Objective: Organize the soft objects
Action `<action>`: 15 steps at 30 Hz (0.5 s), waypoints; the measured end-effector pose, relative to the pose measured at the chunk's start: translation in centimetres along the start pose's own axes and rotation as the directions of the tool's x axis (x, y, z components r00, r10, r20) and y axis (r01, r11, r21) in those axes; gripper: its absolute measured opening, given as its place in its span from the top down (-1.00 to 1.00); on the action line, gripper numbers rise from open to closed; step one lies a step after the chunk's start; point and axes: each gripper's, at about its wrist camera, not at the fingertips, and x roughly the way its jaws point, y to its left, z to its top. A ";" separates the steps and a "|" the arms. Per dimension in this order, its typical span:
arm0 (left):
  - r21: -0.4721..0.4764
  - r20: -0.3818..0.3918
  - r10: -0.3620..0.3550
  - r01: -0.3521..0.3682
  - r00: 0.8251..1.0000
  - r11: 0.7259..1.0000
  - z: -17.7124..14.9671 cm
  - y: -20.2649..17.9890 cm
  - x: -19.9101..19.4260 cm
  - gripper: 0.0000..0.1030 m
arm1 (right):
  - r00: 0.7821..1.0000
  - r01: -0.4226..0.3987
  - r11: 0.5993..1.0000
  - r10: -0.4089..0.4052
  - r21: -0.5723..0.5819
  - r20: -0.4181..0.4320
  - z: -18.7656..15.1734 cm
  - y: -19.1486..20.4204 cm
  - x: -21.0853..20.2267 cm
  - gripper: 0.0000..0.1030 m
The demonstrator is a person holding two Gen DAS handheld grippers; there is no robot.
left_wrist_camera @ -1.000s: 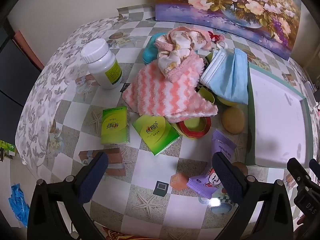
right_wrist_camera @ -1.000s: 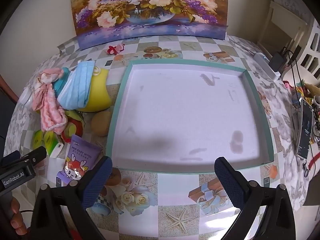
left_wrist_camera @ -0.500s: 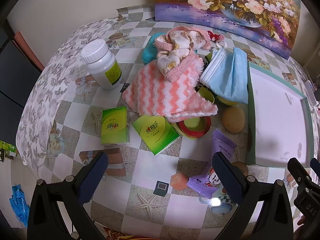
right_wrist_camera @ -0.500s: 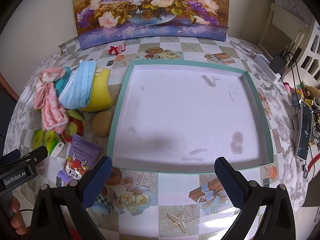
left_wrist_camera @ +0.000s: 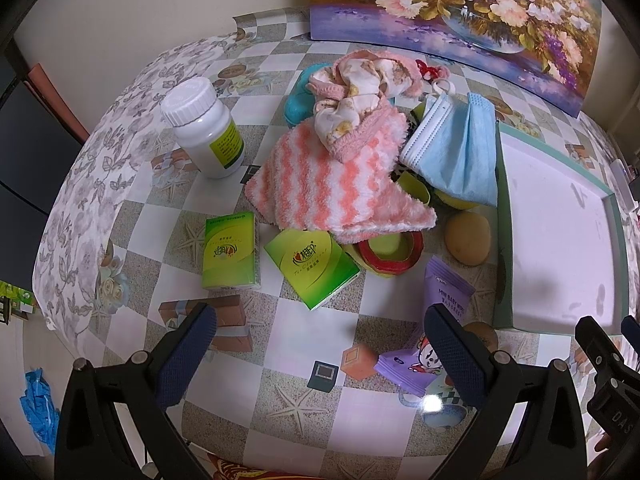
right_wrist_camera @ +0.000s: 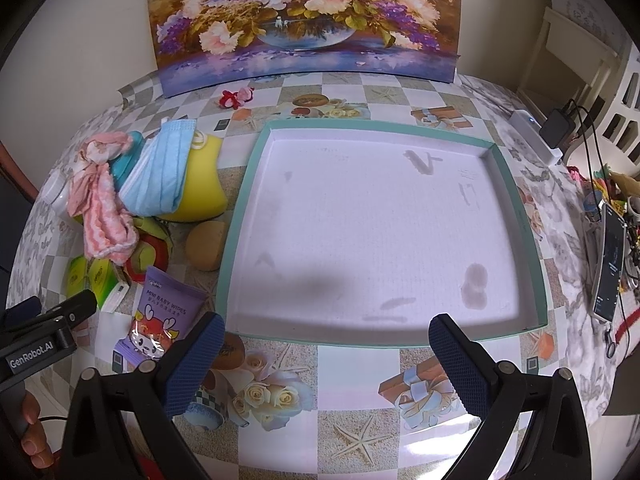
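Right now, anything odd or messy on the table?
Yes. The soft items sit heaped left of the tray: the striped cloth drapes over a red-rimmed bowl, the face mask over a yellow sponge. The tray's white floor shows grey stains.

A flower painting (right_wrist_camera: 304,20) is propped at the back of the patterned tabletop (right_wrist_camera: 352,376), a white pill bottle (left_wrist_camera: 204,128) is stood near its left edge, and a phone (right_wrist_camera: 610,266), a charger (right_wrist_camera: 558,128) and a white shelf (right_wrist_camera: 576,56) are seen at the right.

"MINI BABY WIPES" on purple pack (right_wrist_camera: 166,320)
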 end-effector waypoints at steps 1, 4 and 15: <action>0.000 0.000 0.000 0.000 1.000 1.000 0.0 0.1 0.0 -1.00 | 1.000 0.000 1.000 0.000 0.000 0.000 0.0 0.0 0.0 -1.00; 0.001 -0.001 0.001 -0.001 1.000 1.000 -0.1 0.1 0.1 -1.00 | 1.000 0.000 1.000 0.000 -0.001 0.000 0.0 0.0 0.0 -1.00; 0.002 -0.001 0.003 -0.003 1.000 1.000 -0.1 0.0 0.1 -1.00 | 1.000 0.001 1.000 -0.001 -0.003 0.000 0.0 0.1 0.0 -1.00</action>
